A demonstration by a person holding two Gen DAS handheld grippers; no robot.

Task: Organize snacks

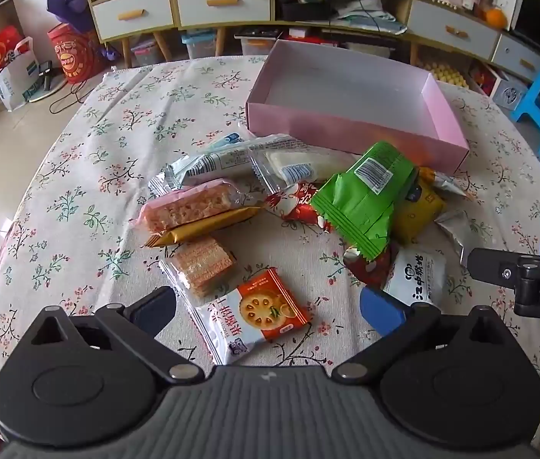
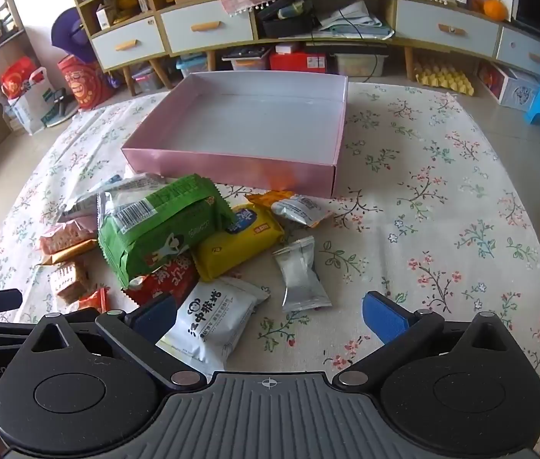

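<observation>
Pink card forms the shallow box at the far side of the tabletop, its floor bare and open upward, apparently set there to receive the snacks. These lie in a loose heap just near of its front wall: a green packet rides on top, leaning over a yellow one and a red one, so it probably has to come off before those. The left gripper hangs spread wide above an orange-and-white biscuit packet, holding nothing. The right gripper is equally wide and empty, over a white packet, with a silver sachet lying apart just beyond. Nothing is sorted yet.
</observation>
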